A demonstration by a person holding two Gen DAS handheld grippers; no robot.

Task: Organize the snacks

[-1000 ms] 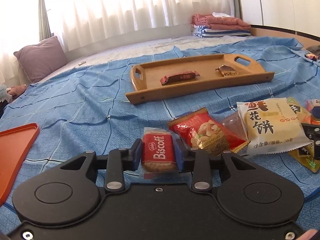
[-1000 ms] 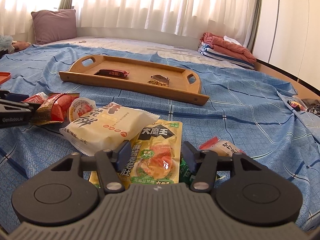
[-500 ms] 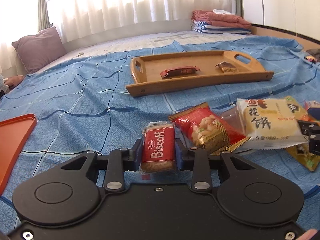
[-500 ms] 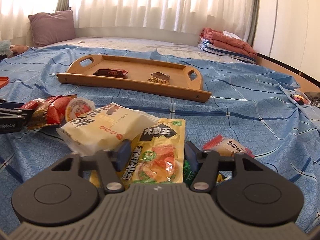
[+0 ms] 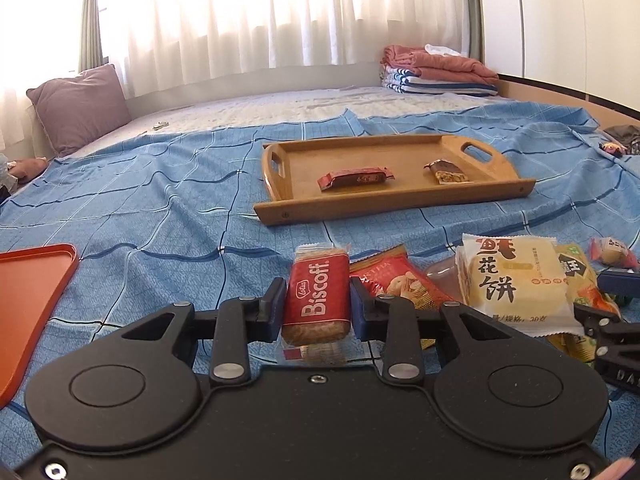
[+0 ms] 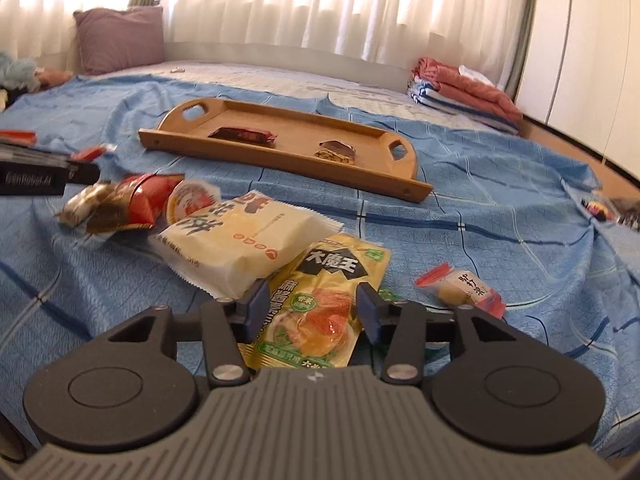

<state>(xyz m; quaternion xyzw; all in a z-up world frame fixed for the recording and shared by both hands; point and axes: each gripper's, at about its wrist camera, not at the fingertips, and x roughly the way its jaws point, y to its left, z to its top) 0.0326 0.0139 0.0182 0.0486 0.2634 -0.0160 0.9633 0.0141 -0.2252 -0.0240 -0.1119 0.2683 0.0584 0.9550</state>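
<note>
A bed covered by a blue checked sheet (image 5: 160, 216) fills both views. The wooden tray (image 5: 392, 200) serves as the landmark; it lies mid-bed and holds a dark red bar (image 5: 355, 178) and a half-open brown bar (image 5: 447, 172), well apart from each other.

Only the left wrist view shows an orange tray (image 5: 28, 288), far left of the wooden tray and nearer the camera. Only the right wrist view shows the whole yellow pouch (image 6: 320, 304) and a small red-ended sweet (image 6: 460, 288) beside it, both nearer than the wooden tray.

Between the wooden tray and the cameras lies a snack pile: a pale cake packet (image 5: 516, 284), a red peanut bag (image 5: 400, 284) and, partly hidden, what may be a small jelly cup (image 6: 192, 200).

The left gripper (image 5: 318, 304) is clamped on a red Biscoff biscuit pack (image 5: 318, 300), which stands upright between the fingers, nearer than the wooden tray. The right gripper (image 6: 312, 308) has its fingers apart on either side of the yellow pouch; whether they touch it is unclear.
</note>
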